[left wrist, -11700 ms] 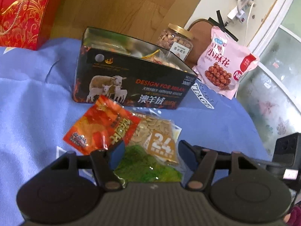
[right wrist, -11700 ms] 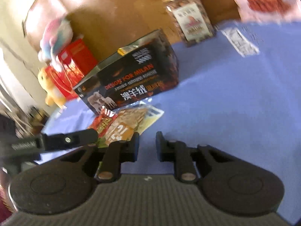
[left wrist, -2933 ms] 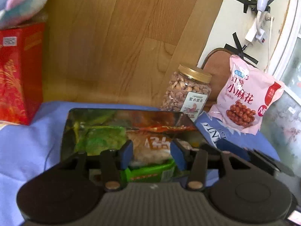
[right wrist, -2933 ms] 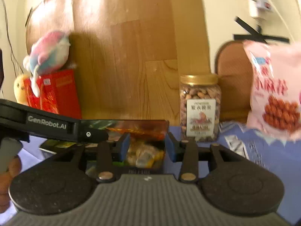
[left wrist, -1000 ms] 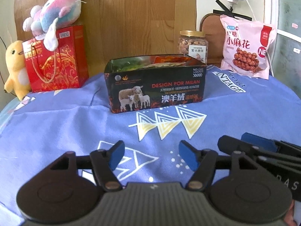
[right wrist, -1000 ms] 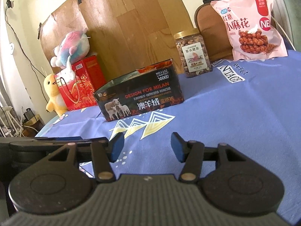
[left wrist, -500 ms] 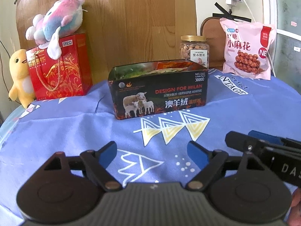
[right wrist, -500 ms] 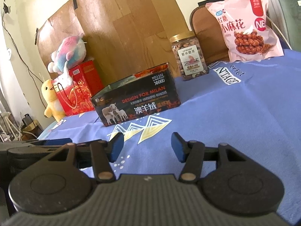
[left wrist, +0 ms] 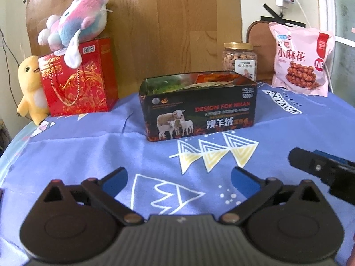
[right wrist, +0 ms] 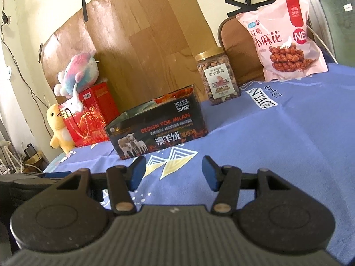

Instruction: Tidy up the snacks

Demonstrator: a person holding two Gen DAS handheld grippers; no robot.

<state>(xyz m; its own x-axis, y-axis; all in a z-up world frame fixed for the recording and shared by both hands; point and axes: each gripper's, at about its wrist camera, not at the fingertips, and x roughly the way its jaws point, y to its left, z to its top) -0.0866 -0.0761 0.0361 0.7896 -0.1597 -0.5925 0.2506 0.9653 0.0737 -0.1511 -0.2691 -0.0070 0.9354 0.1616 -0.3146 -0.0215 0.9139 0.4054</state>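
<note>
Nearest, the left tongs (left wrist: 178,178) hover low over the blue patterned cloth (left wrist: 88,150) on the desk, jaws widening with nothing between them. The right tongs (right wrist: 173,173) are likewise spread apart and empty, their black tip showing at the right edge of the left view. Nothing stands between either pair and the black box (left wrist: 199,108) in the middle of the desk. The box is open-topped, printed with sheep and "DESIGN FOR MILAN", and snack packets (left wrist: 210,78), green and orange-red, poke above its rim. Behind it to the right stand a gold-lidded jar of nuts (left wrist: 240,58) and a pink snack bag (left wrist: 301,57). To the left stand a red gift bag (left wrist: 79,77), topped by a pastel plush toy (left wrist: 75,25), and a yellow plush duck (left wrist: 31,86) beside it.
</note>
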